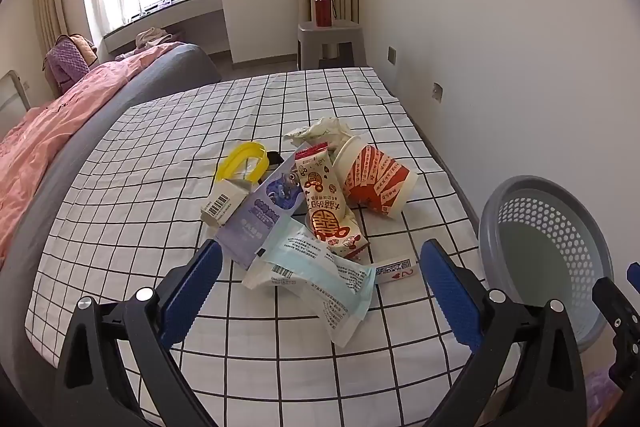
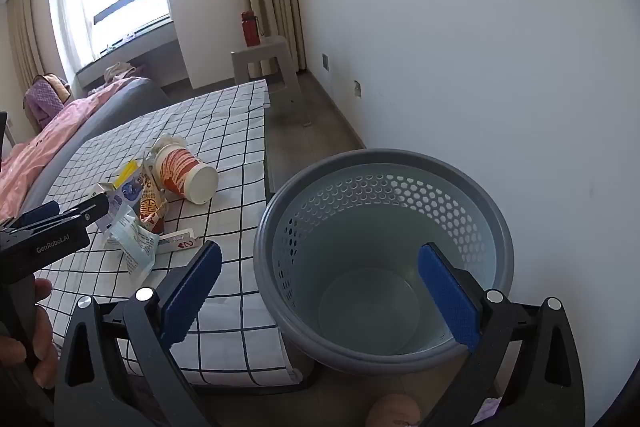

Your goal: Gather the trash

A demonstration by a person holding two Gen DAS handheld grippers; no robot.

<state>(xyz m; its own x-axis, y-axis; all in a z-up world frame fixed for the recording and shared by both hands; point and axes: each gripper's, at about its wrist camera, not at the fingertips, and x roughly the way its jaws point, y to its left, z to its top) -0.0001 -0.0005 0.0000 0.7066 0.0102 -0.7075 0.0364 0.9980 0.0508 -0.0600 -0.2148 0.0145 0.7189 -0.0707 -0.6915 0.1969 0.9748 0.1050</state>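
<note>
Your left fingers [image 1: 192, 291] spread wide (empty) facing the mask packet [image 1: 320, 279]. Right fingers [image 2: 192, 287], also apart, hover over the basket [image 2: 472, 183], ready to steady it.

The basket [image 1: 544, 255] is cut off by the right gripper's arm at the frame's right edge in the left wrist view. The card [image 1: 398, 270] lies partly under the pale-blue packet [image 1: 320, 275]. The box [image 1: 224, 203] and yellow ring [image 1: 242, 163] are partly covered by the purple packet [image 1: 260, 215]. In the right wrist view, the left gripper [image 2: 86, 211] hides part of the pile; its fingertips cannot be told apart. Print on the wrappers is too small to read.
</note>
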